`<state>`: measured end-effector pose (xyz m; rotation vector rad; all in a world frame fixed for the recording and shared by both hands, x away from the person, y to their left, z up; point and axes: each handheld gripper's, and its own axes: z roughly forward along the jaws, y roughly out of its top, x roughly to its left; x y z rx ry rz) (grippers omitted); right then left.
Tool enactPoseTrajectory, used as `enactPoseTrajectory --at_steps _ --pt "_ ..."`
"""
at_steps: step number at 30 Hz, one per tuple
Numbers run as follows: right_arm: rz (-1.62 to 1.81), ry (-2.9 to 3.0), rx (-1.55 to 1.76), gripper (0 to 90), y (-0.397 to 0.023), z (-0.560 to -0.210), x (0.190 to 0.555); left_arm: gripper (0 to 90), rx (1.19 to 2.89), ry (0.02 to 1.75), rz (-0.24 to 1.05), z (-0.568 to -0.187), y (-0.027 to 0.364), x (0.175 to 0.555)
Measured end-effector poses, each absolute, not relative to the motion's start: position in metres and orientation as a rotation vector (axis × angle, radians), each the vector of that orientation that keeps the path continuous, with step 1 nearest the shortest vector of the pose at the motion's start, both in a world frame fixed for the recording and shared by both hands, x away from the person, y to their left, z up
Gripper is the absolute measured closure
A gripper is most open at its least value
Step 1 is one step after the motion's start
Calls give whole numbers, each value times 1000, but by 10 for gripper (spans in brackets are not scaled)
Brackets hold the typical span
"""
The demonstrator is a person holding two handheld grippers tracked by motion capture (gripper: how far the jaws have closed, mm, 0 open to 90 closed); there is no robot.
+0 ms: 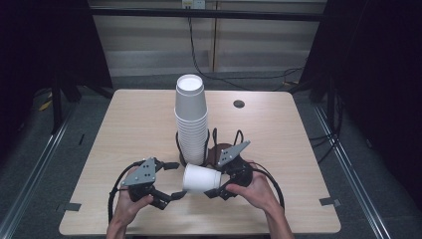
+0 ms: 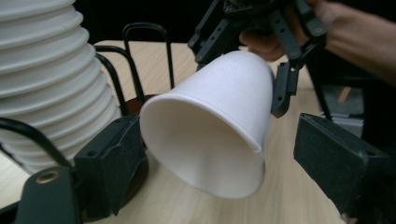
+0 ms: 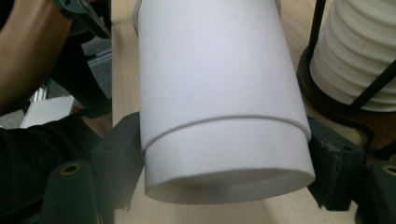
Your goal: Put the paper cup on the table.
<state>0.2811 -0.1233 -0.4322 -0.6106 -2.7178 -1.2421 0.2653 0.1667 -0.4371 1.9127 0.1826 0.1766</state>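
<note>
A white paper cup [image 1: 200, 179] lies on its side just above the table, near the front edge. My right gripper [image 1: 215, 183] is shut on its base end; in the right gripper view both pads [image 3: 119, 154] press the cup [image 3: 219, 93] from either side. The cup's open mouth [image 2: 201, 149] faces my left gripper [image 1: 175, 180], whose jaws straddle the rim. One left pad [image 2: 112, 158] is at the rim, the other stands apart from it, so that gripper is open. Behind stands a tall stack of white cups [image 1: 190, 114] in a black wire holder [image 1: 180, 144].
The wooden table [image 1: 124, 129] has a round dark grommet hole [image 1: 239, 103] at the back right. The stack [image 2: 42, 70] is close to the left gripper's left side and to the right gripper's right [image 3: 359, 51]. Bare wood lies to the left and right of the holder.
</note>
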Motion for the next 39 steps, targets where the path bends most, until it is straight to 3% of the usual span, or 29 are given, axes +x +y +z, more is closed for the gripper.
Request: enactPoseTrajectory --at_steps 36,39 --pt "-1722 -2492 -552 233 -130 -465 267 155 1802 261 133 -452 168 268" --pt "-1719 -2506 -549 233 -129 -465 267 118 1812 260 118 -450 167 273"
